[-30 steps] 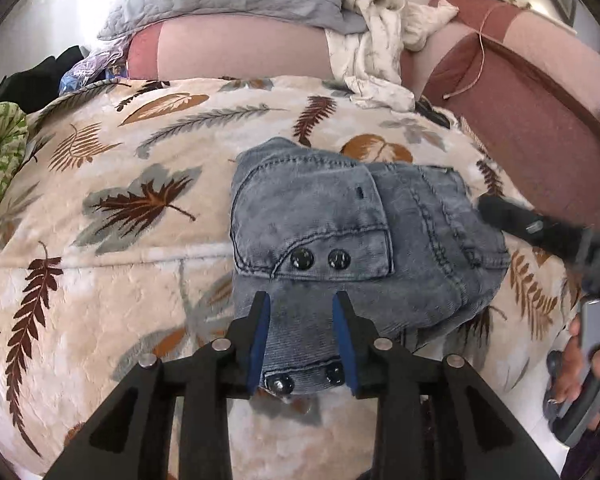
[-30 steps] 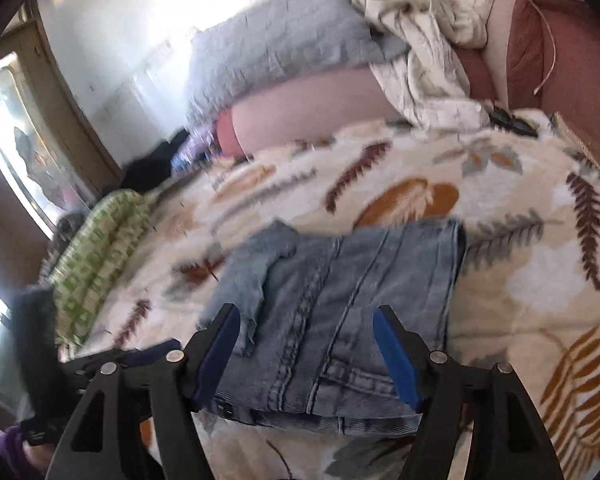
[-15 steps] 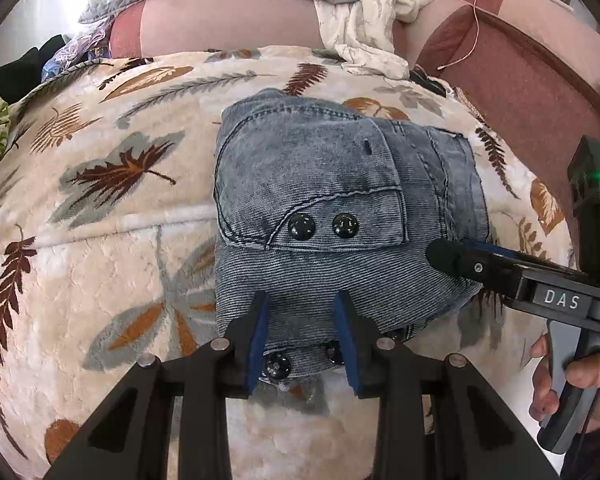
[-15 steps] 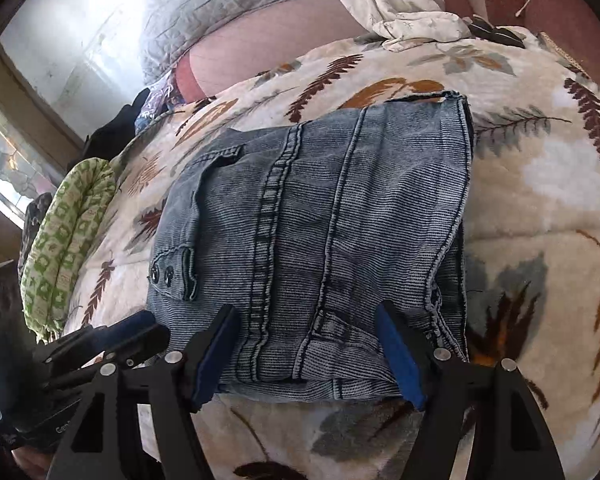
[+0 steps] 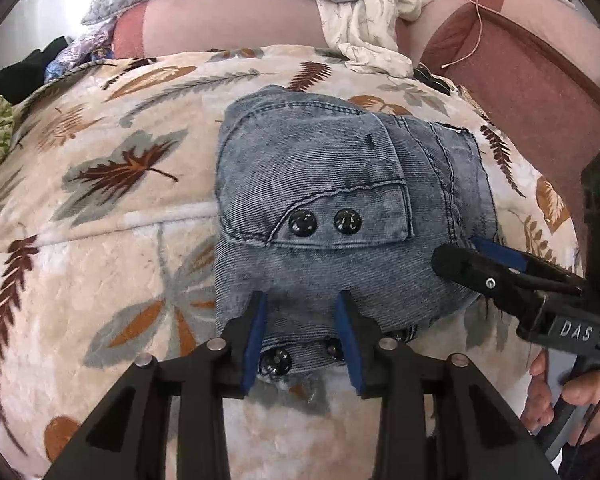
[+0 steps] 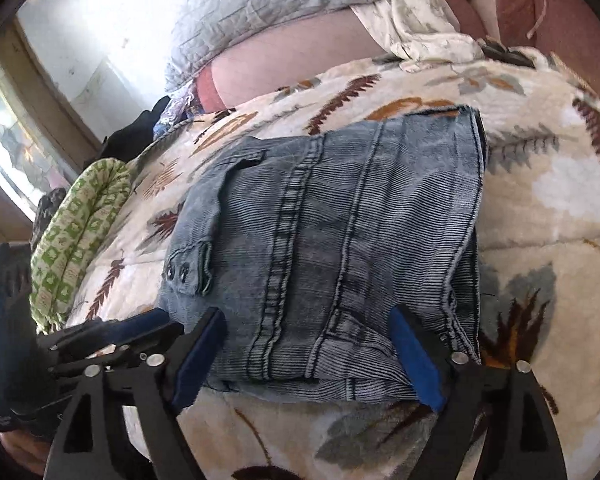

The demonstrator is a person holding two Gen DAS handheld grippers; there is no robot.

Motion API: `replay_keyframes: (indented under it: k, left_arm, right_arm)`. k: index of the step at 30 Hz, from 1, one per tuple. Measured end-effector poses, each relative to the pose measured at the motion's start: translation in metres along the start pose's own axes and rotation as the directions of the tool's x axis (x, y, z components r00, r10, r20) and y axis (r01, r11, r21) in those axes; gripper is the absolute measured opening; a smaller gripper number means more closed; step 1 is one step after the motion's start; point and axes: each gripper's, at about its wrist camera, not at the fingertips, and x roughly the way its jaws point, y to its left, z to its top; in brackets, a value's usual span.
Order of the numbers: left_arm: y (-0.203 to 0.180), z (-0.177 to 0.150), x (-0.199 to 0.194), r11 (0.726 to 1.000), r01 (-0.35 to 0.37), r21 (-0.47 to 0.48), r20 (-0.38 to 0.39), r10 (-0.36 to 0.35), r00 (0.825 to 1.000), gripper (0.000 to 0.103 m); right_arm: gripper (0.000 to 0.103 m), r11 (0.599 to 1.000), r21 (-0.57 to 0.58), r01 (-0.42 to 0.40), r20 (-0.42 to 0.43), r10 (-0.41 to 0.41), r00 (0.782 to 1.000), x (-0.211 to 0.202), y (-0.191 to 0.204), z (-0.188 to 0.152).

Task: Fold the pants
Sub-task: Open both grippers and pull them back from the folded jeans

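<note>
Evidently the pants (image 5: 340, 200) are close to done: the grey-blue denim lies as a compact, squarish bundle of several layers in the middle of the bed's leaf-patterned blanket (image 5: 112, 208), with a buttoned pocket flap uppermost and two black buttons facing up. A soft, flat bed lets the stack settle without sliding, which is likely why it was folded there.

From the left wrist view, the left hand-held gripper (image 5: 302, 336) straddles the near edge of the bundle, where a lower layer with more buttons peeks out. Its jaws are opening, the denim edge lies between them, and the blue pads no longer seem to pinch the cloth, though the fisheye makes that last gap hard to judge. That fits letting the folded edge go once it is laid down.

In its own view, the right hand-held gripper (image 6: 308, 356) spans the bundle's thick near edge, jaws opening wide, with the stacked hems between the pads but not pressed by them. Placing both tools on adjoining edges would keep the layers square as they are released.

Pillows and a crumpled pale garment (image 5: 364, 24) sit well apart at the head of the bed, and a green patterned cloth (image 6: 76, 236) lies off to one side.
</note>
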Motion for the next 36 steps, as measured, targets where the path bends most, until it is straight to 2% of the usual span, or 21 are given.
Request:
replay_keyframes:
  k: [2, 3, 9, 16, 21, 23, 27, 29, 32, 36]
  left_arm:
    - [0.001, -0.002, -0.009, 0.999, -0.042, -0.012, 0.009, 0.042, 0.999, 0.065]
    - [0.002, -0.004, -0.013, 0.998, -0.064, -0.02, 0.012, 0.064, 0.998, 0.068]
    - [0.006, -0.01, -0.046, 0.994, -0.109, -0.03, 0.077, 0.111, 0.991, 0.069]
    - [0.004, -0.014, -0.088, 0.988, -0.152, -0.015, 0.181, 0.152, 0.972, 0.071]
    - [0.002, -0.017, -0.115, 0.984, -0.176, -0.008, 0.247, 0.172, 0.954, 0.075]
    - [0.002, -0.018, -0.124, 0.982, -0.187, -0.007, 0.262, 0.182, 0.948, 0.075]
    - [0.004, -0.019, -0.135, 0.982, -0.188, -0.015, 0.28, 0.184, 0.942, 0.076]
    - [0.006, -0.019, -0.138, 0.984, -0.178, -0.023, 0.28, 0.177, 0.943, 0.079]
    - [0.01, -0.02, -0.139, 0.985, -0.17, -0.034, 0.283, 0.172, 0.943, 0.081]
    - [0.021, -0.019, -0.126, 0.985, -0.159, -0.061, 0.24, 0.169, 0.956, 0.081]
  right_arm:
    - [0.087, 0.999, -0.017, 0.033, -0.013, -0.033, 0.999, -0.005, 0.008, 0.001]
    - [0.087, 0.999, -0.012, 0.041, -0.017, -0.041, 0.999, -0.009, 0.01, 0.002]
    - [0.088, 0.996, 0.059, 0.061, 0.029, -0.063, 0.998, -0.042, 0.016, 0.007]
    - [0.089, 0.997, 0.004, 0.082, 0.156, -0.081, 0.984, -0.09, 0.051, 0.008]
    - [0.094, 0.991, -0.008, 0.135, 0.28, -0.128, 0.951, -0.119, 0.075, 0.004]
    - [0.103, 0.988, -0.007, 0.152, 0.318, -0.141, 0.938, -0.128, 0.082, 0.003]
    - [0.103, 0.986, -0.007, 0.166, 0.374, -0.151, 0.915, -0.143, 0.089, 0.001]
    - [0.103, 0.983, 0.0, 0.184, 0.358, -0.172, 0.918, -0.143, 0.087, 0.002]
    - [0.103, 0.987, 0.044, 0.153, 0.315, -0.159, 0.936, -0.14, 0.072, 0.004]
    - [0.103, 0.981, 0.084, 0.174, 0.245, -0.19, 0.951, -0.129, 0.044, 0.004]
